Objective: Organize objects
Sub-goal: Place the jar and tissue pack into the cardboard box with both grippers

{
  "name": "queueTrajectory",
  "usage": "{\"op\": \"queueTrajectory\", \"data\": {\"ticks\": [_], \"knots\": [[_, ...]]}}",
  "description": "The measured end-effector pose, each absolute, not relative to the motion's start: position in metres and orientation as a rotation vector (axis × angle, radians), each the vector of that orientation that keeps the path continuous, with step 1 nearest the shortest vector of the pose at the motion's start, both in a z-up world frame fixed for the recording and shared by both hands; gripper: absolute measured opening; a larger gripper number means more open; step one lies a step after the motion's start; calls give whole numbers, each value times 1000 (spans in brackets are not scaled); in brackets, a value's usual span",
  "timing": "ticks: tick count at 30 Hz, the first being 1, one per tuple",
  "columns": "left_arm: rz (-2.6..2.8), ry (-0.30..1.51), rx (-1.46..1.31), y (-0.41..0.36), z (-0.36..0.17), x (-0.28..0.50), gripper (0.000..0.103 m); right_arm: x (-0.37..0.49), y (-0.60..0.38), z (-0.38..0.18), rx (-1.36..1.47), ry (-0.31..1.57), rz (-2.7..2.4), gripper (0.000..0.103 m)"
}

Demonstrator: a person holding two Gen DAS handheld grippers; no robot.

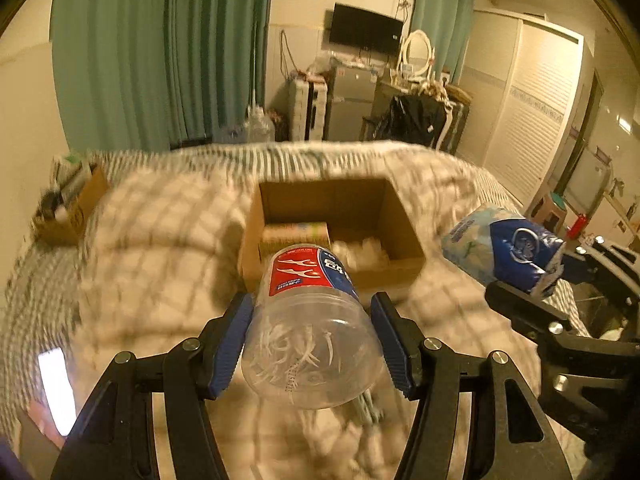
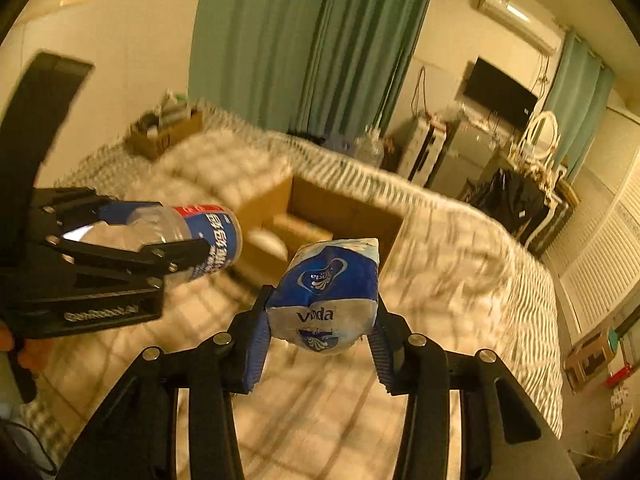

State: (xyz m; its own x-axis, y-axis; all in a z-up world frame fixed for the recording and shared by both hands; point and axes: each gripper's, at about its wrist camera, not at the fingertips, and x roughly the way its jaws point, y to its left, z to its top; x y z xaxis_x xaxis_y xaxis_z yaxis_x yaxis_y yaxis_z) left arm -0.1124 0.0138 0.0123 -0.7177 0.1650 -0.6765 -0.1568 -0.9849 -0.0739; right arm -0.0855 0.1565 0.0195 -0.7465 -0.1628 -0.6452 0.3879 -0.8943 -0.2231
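Observation:
My left gripper (image 1: pixel 312 340) is shut on a clear plastic jar (image 1: pixel 308 320) with a red and blue label, held above the bed; it also shows in the right wrist view (image 2: pixel 192 240). My right gripper (image 2: pixel 320 320) is shut on a blue and white Vinda tissue pack (image 2: pixel 328 292), which also shows in the left wrist view (image 1: pixel 500 252). An open cardboard box (image 1: pixel 400 224) sits on the bed ahead of both grippers, with a small carton and white items inside. It shows in the right wrist view (image 2: pixel 272 200) too.
A second cardboard box (image 1: pixel 76 208) with items stands at the bed's far left corner. The bed has a checked quilt (image 1: pixel 160 248). A lit phone (image 1: pixel 56 388) lies at the near left. Green curtains, a TV, a fridge and wardrobes line the far walls.

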Motion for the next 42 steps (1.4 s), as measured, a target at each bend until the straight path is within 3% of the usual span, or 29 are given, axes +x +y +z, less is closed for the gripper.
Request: {"op": "queueTrajectory", "data": {"ticks": [6, 11, 22, 28, 29, 30, 31, 32, 40, 42], "knots": [[2794, 16, -981, 21, 46, -163, 62, -158, 158, 55, 937, 463, -2655, 43], [2788, 101, -963, 31, 41, -220, 62, -219, 162, 60, 980, 387, -2661, 43], [2686, 210, -1162, 39, -65, -301, 63, -322, 166, -43, 1224, 321, -2590, 45], [2666, 213, -1189, 41, -76, -310, 65, -328, 183, -54, 1230, 224, -2632, 55], [2674, 220, -1181, 41, -74, -309, 68, -325, 184, -49, 1211, 222, -2641, 60], [2688, 228, -1171, 41, -69, -306, 77, -320, 187, -41, 1182, 222, -2657, 64], [2711, 234, -1154, 41, -60, -302, 85, -316, 188, -34, 1158, 222, -2670, 64], [2726, 233, -1140, 40, -54, -299, 86, -311, 189, -25, 1129, 224, -2686, 65], [2804, 175, -1151, 28, -4, -247, 95, -244, 200, 45, 975, 307, -2770, 81], [2811, 150, -1174, 23, 2, -227, 95, -222, 202, 54, 955, 338, -2777, 90]]}}
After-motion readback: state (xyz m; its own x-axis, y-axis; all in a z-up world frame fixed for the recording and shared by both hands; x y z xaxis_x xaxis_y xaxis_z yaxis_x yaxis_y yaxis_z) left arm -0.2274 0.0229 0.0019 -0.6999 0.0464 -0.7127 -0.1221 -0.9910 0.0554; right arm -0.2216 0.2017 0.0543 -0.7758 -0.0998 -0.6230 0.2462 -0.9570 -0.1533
